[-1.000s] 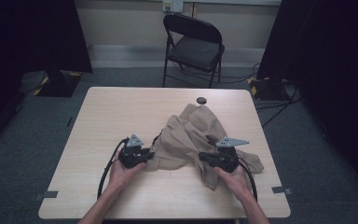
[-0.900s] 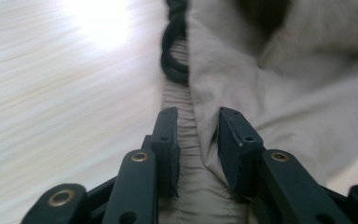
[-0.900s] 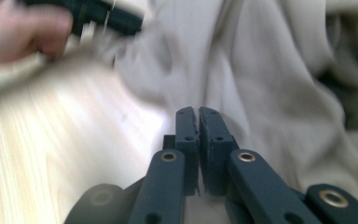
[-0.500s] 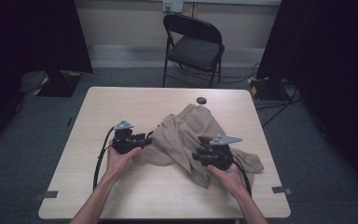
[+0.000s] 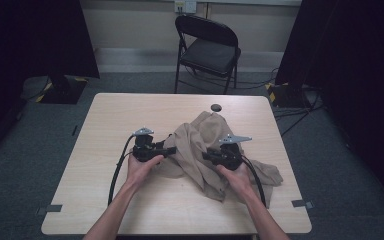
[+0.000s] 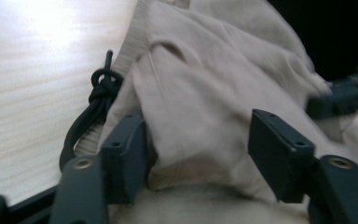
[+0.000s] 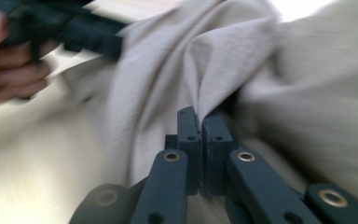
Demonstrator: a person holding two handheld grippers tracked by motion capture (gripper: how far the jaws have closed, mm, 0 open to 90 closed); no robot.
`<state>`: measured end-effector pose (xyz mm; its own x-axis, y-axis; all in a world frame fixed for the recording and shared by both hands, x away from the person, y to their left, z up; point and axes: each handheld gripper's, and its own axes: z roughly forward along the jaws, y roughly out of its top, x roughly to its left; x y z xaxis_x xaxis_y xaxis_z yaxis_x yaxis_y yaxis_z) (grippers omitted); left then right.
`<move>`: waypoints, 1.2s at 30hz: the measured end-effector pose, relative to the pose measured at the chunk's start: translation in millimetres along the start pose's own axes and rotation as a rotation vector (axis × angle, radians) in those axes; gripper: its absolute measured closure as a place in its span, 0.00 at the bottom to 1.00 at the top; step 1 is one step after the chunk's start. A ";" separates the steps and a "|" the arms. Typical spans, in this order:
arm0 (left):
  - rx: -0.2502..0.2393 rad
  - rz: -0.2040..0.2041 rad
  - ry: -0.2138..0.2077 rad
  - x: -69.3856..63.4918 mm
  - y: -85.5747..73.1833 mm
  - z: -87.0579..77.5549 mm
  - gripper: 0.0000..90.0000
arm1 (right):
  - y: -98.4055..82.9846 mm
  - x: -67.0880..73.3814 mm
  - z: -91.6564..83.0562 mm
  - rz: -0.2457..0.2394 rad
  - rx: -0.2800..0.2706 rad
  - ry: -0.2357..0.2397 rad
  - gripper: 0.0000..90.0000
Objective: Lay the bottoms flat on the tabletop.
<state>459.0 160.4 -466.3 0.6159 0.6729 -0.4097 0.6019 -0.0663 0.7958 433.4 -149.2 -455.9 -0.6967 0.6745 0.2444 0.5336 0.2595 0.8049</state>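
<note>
A crumpled beige garment (image 5: 200,142) lies on the right half of the wooden table (image 5: 130,115). My left gripper (image 5: 170,150) is at its left edge. Its jaws (image 6: 196,123) have just been opening and stand wide, with a bulge of beige fabric (image 6: 205,70) between them. A knotted black drawstring (image 6: 103,88) hangs beside the ribbed hem. My right gripper (image 5: 207,156) is over the middle of the garment, and its jaws (image 7: 199,116) have just closed and pinch a fold of the fabric (image 7: 223,56). The left gripper (image 7: 74,28) and its hand show blurred beyond.
A small black round object (image 5: 216,107) sits on the table just behind the garment. A black folding chair (image 5: 207,50) stands beyond the far edge. Dark curtains hang on both sides. Tape marks (image 5: 47,209) sit near the table's front corners.
Both hands have moved away from the front edge, the left onto the garment's left edge. The left jaws have opened. The right jaws opened, then closed on a fold.
</note>
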 end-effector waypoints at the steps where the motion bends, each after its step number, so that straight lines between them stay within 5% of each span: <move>1: -0.012 -0.002 0.003 0.0 1.9 -2.6 0.40 | -0.9 7.6 -5.2 -0.032 0.005 0.026 0.99; 4: -0.064 -0.027 -0.014 -1.1 6.6 -7.9 0.34 | -6.2 25.7 -18.0 -0.082 0.010 0.076 0.99; 9: -0.059 -0.003 -0.060 -9.5 7.8 -3.9 0.29 | -40.4 43.8 -25.4 -0.122 0.117 0.132 0.99; 13: 0.037 0.056 -0.056 -24.3 2.0 15.2 0.29 | -59.5 41.4 -27.7 -0.109 0.161 0.138 0.96; 15: 0.118 0.078 -0.042 -30.4 -8.9 29.1 0.36 | -59.5 39.6 -32.4 -0.109 0.148 0.134 0.85; 18: 0.186 0.130 -0.072 -36.5 -23.9 35.3 0.63 | -50.2 35.4 -40.7 -0.099 0.113 0.105 0.70; 21: 0.175 0.161 -0.113 -41.1 -32.6 27.6 0.93 | -34.3 25.8 -49.1 -0.075 0.058 0.081 0.64; 26: 0.209 0.212 -0.174 -51.1 -45.0 0.7 0.97 | -6.7 8.2 -49.7 -0.039 -0.039 0.024 0.63; 30: 0.251 0.221 -0.182 -49.5 -60.5 -13.2 0.97 | 11.1 -10.7 -38.4 -0.022 -0.049 -0.086 0.53; 36: 0.259 0.160 -0.128 -28.0 -73.4 -30.6 0.98 | 8.6 -46.1 -19.5 0.063 0.036 -0.176 0.45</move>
<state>382.0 168.9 -499.5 0.7621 0.5417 -0.3548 0.5917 -0.3601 0.7212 460.7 -191.5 -449.7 -0.5679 0.8002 0.1929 0.5926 0.2348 0.7705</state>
